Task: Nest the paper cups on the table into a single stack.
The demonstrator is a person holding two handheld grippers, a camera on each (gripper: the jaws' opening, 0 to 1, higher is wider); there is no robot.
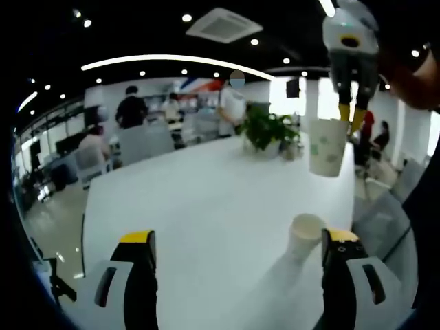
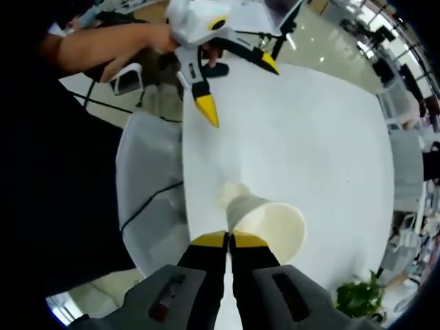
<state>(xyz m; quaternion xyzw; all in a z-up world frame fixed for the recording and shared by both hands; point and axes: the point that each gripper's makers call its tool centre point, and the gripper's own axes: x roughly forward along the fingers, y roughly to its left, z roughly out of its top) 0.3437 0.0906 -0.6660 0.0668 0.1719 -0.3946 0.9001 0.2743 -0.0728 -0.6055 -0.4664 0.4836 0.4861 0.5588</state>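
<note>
1. Over a long white worktop (image 1: 206, 199) in an open office, the right gripper (image 1: 349, 103) hangs in the air with a patterned paper cup (image 1: 327, 146) pinched by its rim between yellow-tipped jaws.
2. In the right gripper view, that same gripper (image 2: 229, 240) has its jaws pressed together on the wall of the held cup (image 2: 268, 220), whose open mouth faces the camera.
3. A second paper cup (image 1: 304, 236) stands upright on the worktop near its right edge, below the raised cup and well apart from it.
4. The left gripper (image 1: 237, 249) sits low over the near end of the worktop, its jaws spread wide and holding nothing; the standing cup is just beside its right jaw.
5. Seen from the right gripper view, the left gripper (image 2: 237, 86) is held in a person's hand (image 2: 155, 34) above the worktop's near edge, jaws splayed.
6. A potted plant (image 1: 269, 130) sits at the far end of the worktop; grey chairs (image 1: 144, 141) line its sides.
</note>
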